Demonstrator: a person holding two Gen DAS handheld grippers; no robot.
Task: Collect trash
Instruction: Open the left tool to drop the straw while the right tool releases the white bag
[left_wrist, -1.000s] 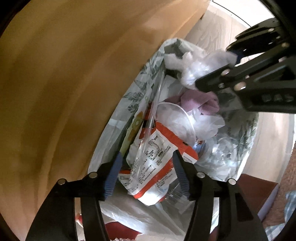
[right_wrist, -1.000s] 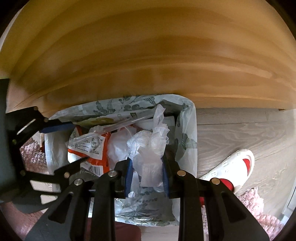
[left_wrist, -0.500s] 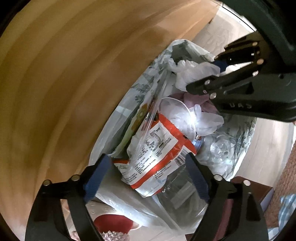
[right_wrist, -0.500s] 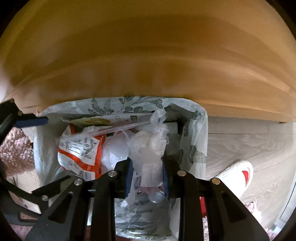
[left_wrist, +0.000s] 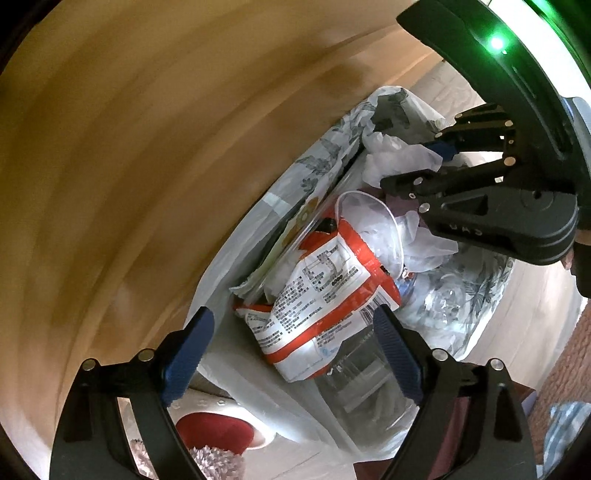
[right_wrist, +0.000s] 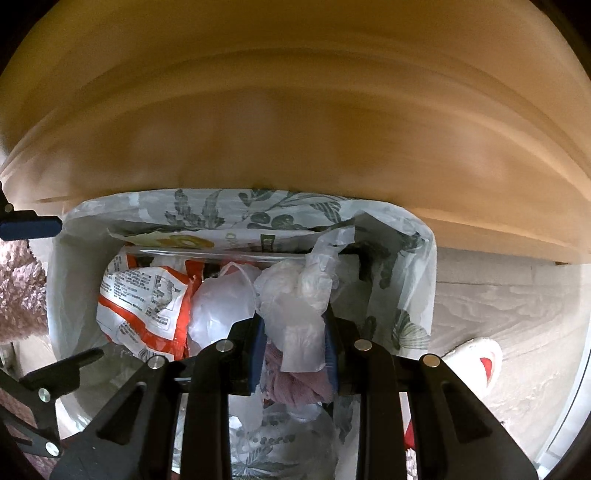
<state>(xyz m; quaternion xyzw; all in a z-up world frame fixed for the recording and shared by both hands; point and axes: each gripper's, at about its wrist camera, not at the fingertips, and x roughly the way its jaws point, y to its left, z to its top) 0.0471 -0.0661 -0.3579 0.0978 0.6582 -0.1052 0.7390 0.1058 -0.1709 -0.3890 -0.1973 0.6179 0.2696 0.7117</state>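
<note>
A bin with a leaf-print liner (left_wrist: 325, 158) (right_wrist: 258, 210) stands full of trash beside a wooden panel. My left gripper (left_wrist: 293, 350) hangs open above it. A red and white snack packet (left_wrist: 325, 291) (right_wrist: 144, 299) lies on the heap below, between the pads but untouched by them. My right gripper (right_wrist: 293, 354) is shut on a crumpled white plastic bag (right_wrist: 295, 325) (left_wrist: 399, 162) low over the bin's other end. One left finger (right_wrist: 29, 227) shows at the left edge of the right wrist view.
The wooden furniture panel (right_wrist: 295, 110) rises right behind the bin. Inside the bin lie a pink cloth (right_wrist: 295, 387) and a clear plastic container (left_wrist: 365, 384). A white and red slipper (right_wrist: 476, 362) rests on the grey wood floor; a pink fluffy rug (right_wrist: 18, 291) lies at the left.
The left jaws spread wide and let go of the snack packet, which now rests in the bin. The right gripper has sunk closer to the bin, still holding the plastic bag.
</note>
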